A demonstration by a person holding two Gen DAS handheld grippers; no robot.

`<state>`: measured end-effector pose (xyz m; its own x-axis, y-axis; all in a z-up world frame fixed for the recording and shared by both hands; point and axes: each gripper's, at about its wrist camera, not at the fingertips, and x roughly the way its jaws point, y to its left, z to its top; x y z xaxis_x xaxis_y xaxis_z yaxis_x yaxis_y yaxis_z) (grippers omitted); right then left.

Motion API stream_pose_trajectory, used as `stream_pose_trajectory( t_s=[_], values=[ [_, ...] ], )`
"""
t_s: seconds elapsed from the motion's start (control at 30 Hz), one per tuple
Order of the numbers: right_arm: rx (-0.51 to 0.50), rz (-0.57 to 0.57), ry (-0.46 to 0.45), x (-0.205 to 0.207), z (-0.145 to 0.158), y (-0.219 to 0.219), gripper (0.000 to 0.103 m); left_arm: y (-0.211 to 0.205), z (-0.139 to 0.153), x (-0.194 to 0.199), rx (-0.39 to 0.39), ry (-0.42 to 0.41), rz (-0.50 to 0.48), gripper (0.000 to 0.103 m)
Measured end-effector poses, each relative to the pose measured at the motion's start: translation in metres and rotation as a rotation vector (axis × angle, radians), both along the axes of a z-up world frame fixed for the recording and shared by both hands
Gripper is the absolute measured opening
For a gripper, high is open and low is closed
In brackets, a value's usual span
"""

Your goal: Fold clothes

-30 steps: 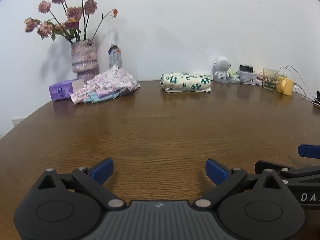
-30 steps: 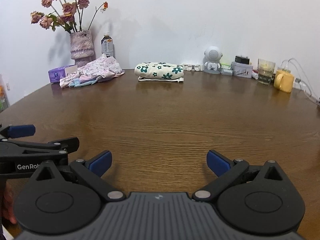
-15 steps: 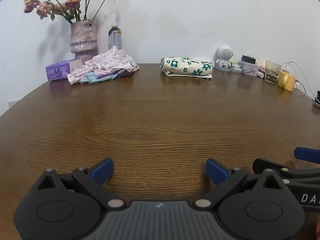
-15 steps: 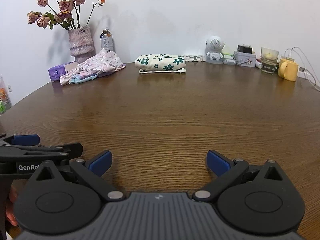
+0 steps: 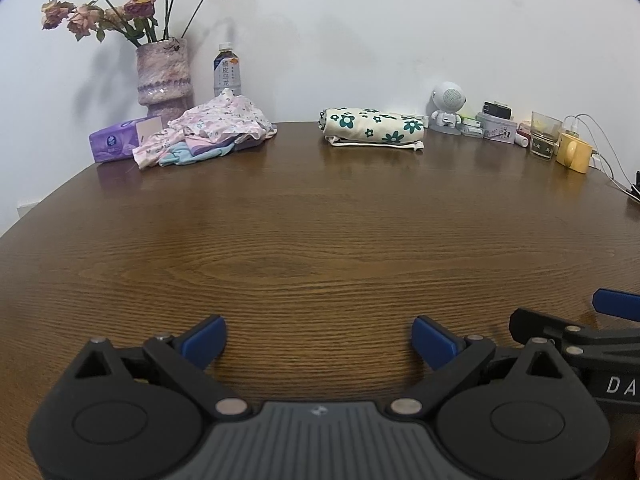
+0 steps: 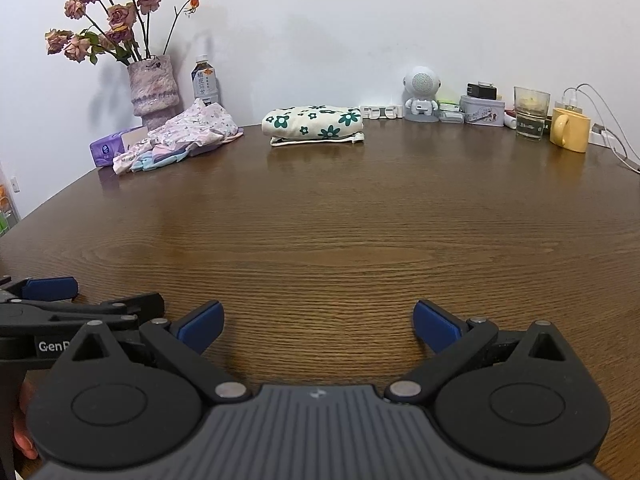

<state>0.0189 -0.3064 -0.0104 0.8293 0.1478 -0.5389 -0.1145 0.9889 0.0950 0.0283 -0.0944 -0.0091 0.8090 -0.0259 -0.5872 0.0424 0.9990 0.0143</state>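
Observation:
A loose heap of pink and light-blue floral clothes (image 5: 208, 130) (image 6: 180, 136) lies at the far left of the brown wooden table (image 5: 320, 248). A folded cream garment with green flowers (image 5: 374, 128) (image 6: 314, 122) rests at the far middle. My left gripper (image 5: 319, 340) is open low over the near table, with nothing between its blue-padded fingers. My right gripper (image 6: 319, 324) is open too, beside it to the right, also empty. Both are far from the clothes.
Along the back wall stand a vase of dried roses (image 5: 162, 74), a drinks bottle (image 5: 227, 72), a purple tissue pack (image 5: 120, 142), a small white robot figure (image 5: 448, 110), tins, a glass (image 6: 530, 114), a yellow mug (image 6: 568, 130) and white cables (image 6: 600, 120).
Both cameras have shifted slightly, so the far objects sit at slightly different heights in frame. Both grippers stay open and empty over the near table.

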Motion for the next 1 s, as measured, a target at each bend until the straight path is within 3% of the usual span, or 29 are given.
stream_pose_trajectory(
  t_s=[1.0],
  values=[
    [-0.012, -0.02, 0.013, 0.0013, 0.0004, 0.0014, 0.103, 0.0008, 0.0002, 0.0, 0.0, 0.006, 0.019, 0.103]
  ],
)
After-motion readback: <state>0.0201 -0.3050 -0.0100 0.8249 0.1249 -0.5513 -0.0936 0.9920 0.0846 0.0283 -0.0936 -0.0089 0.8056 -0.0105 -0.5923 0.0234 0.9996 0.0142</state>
